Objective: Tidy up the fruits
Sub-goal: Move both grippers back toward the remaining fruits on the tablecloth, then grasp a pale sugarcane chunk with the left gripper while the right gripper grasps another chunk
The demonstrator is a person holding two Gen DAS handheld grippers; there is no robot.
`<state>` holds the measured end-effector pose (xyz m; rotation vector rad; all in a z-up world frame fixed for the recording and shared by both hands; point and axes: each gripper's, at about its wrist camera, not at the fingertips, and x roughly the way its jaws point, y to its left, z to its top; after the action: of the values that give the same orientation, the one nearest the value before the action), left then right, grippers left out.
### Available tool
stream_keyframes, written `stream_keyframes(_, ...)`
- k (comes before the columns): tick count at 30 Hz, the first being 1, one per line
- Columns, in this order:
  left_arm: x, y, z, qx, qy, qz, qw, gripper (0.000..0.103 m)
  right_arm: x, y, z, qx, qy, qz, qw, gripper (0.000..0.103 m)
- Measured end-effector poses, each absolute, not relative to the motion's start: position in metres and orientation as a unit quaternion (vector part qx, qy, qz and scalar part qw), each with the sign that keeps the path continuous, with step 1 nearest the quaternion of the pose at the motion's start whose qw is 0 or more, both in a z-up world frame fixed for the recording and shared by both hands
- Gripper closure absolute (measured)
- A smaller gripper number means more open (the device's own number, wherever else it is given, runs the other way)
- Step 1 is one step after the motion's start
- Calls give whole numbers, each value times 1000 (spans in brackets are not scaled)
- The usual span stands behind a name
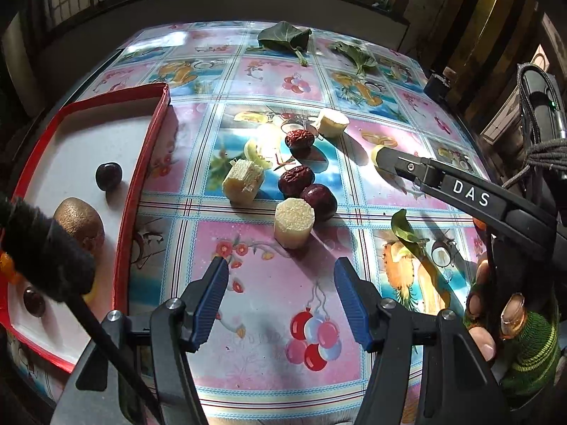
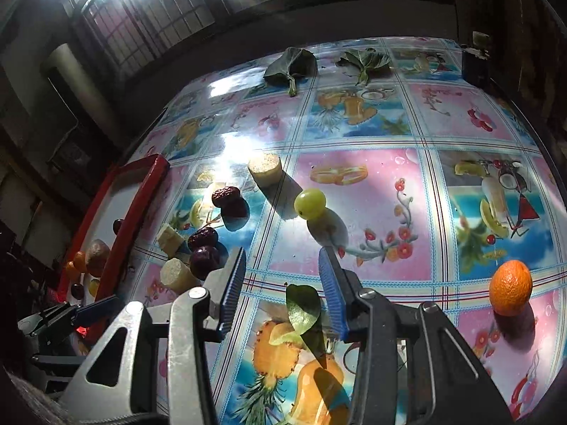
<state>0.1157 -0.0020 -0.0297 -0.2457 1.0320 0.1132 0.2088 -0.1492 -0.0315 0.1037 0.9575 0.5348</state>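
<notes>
Red-rimmed tray [image 1: 143,163] sits at the table's left edge, white floor inside. We count in it a dark cherry [image 1: 108,176], a brown kiwi [image 1: 80,220] and a second cherry [image 1: 34,301] nearer the camera; right wrist view also shows something orange [image 2: 76,262] at the tray's near end, too small to identify.

Left gripper [image 1: 280,285]: jaws spread, nothing between them, hovering over the printed tablecloth [image 1: 255,364] just short of the fruit cluster. Right gripper [image 2: 281,276]: jaws spread too, empty, with a loose green leaf [image 2: 303,306] on the cloth below the gap.

Cluster mid-table, right of the tray:
- cut sugarcane piece [image 1: 294,222], upright, touching a red date [image 1: 319,201]
- second date [image 1: 296,181] just behind it, touching the first
- third date [image 1: 299,139] further back
- ragged sugarcane chunk [image 1: 243,180] left of the dates
- another sugarcane piece [image 1: 331,123] at the far side

Green grape [image 2: 310,203] lies apart from the cluster, ahead of the right gripper. Orange [image 2: 510,287] stands well off to the right, alone.

Two large leaves [image 1: 283,37] [image 1: 354,56] lie at the far table edge.
</notes>
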Motion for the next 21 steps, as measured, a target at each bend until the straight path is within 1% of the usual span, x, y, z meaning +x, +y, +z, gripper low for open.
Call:
stream_keyframes(10, 141, 6, -42, -128, 497, 48, 857, 41, 274, -97, -38, 22, 459, 256, 850, 58)
stream_keyframes(15, 150, 6, -49, -124, 497, 52, 857, 46, 288, -85, -49, 7, 466, 256, 847, 55)
stream_keyframes(16, 149, 5, -48, -124, 492, 48, 860, 50, 289, -83, -49, 4, 465, 258, 847, 55)
stream_keyframes(17, 149, 3, -47, -125, 492, 41, 861, 58, 289, -81, -50, -5, 466, 255, 847, 56)
stream_keyframes(18, 149, 2, -47, -126, 492, 35, 860, 63, 289, -79, -51, -16, 469, 249, 847, 62)
stream_keyframes(19, 149, -1, -46, -123, 492, 33, 861, 73, 289, -80, -53, -13, 472, 252, 845, 67)
stream_keyframes(20, 148, -4, -45, -115, 491, 33, 863, 76, 288, -82, -54, -10, 470, 255, 845, 68)
stream_keyframes(21, 146, -7, -45, -106, 492, 36, 864, 76, 287, -84, -54, -8, 471, 256, 844, 69)
